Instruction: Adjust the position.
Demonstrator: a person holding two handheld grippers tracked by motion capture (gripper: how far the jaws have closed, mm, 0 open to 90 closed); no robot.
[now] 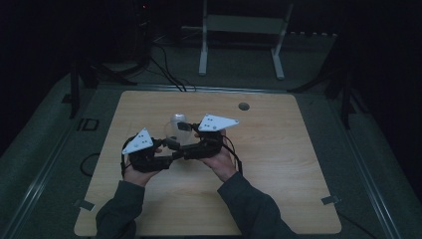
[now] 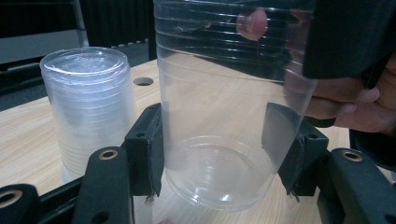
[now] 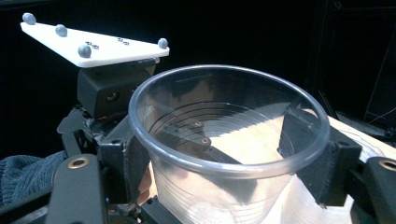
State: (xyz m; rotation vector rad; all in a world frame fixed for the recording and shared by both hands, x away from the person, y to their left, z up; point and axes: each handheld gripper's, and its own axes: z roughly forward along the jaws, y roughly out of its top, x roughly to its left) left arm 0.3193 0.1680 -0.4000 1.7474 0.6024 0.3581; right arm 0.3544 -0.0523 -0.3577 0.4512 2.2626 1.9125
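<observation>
A clear plastic cup is held between my two grippers above the wooden table. My left gripper is shut on its lower wall near the base, a pad on each side. My right gripper has its pads against the wall just under the cup's rim, shut on it from the opposite side. In the high view the cup sits between the left gripper and the right gripper. A stack of clear cups stands upside down on the table just behind.
The stack of cups is close behind the grippers near the table's middle. A round hole sits near the far edge. A white stand and cables lie on the floor beyond the table.
</observation>
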